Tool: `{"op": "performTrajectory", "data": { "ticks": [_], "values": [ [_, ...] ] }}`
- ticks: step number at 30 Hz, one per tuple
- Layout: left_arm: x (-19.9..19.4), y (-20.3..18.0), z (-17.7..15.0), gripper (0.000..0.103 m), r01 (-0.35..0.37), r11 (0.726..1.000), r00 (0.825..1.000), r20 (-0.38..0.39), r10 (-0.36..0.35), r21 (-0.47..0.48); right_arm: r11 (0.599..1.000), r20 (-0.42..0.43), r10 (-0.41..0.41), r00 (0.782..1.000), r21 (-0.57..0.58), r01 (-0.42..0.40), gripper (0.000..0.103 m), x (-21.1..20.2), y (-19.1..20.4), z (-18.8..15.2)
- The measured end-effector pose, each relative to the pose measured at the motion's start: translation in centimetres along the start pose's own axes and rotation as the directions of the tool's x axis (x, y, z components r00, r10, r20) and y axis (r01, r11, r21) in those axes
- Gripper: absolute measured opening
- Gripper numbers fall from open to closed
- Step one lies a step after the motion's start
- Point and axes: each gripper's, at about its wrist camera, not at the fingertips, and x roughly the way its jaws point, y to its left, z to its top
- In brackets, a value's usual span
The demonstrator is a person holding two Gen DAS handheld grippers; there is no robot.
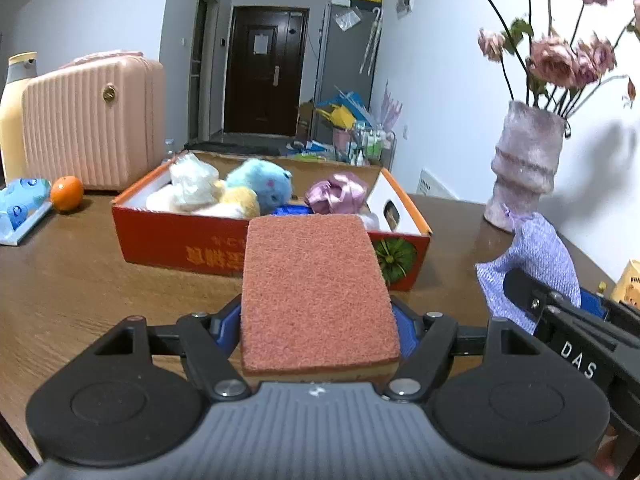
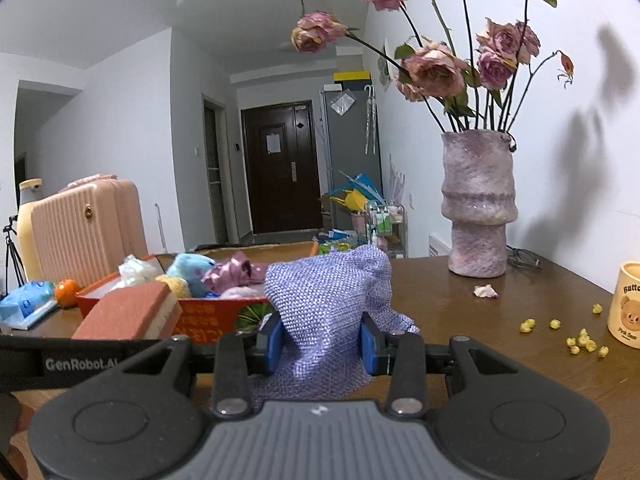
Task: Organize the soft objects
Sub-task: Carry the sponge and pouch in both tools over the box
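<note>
My left gripper (image 1: 318, 334) is shut on a sponge (image 1: 316, 292) with a red scouring top, held above the table just in front of the orange cardboard box (image 1: 168, 236). The sponge also shows in the right wrist view (image 2: 132, 312). The box holds a white plush (image 1: 192, 188), a blue plush (image 1: 264, 186), a yellow plush (image 1: 240, 200) and a pink satin cloth (image 1: 338, 194). My right gripper (image 2: 322, 346) is shut on a purple knitted cloth (image 2: 328, 300), held to the right of the box; the cloth also shows in the left wrist view (image 1: 536, 256).
A pink suitcase (image 1: 92, 120), an orange (image 1: 67, 193) and a blue tissue pack (image 1: 22, 204) stand left of the box. A vase of dried roses (image 2: 478, 204) stands at the right by the wall, with a beige cup (image 2: 626, 304) and scattered popcorn (image 2: 584, 340) near it.
</note>
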Motion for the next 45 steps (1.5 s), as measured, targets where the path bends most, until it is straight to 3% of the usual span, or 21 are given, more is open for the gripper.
{"op": "performTrajectory", "data": {
  "ticks": [19,45],
  "values": [
    [1.0,3.9,3.1,0.073,-0.013,0.999,0.996,0.084,0.017,-0.045,0.999,0.069,0.021,0.997,-0.049,-0.018,0.038,3.0,4.3,1.0],
    [8.7,7.1,8.2,0.073,-0.072,0.993,0.989,0.124,0.083,-0.089,0.996,0.127,0.067,0.99,-0.068,-0.059,0.038,13.5,7.5,4.3]
  ]
}}
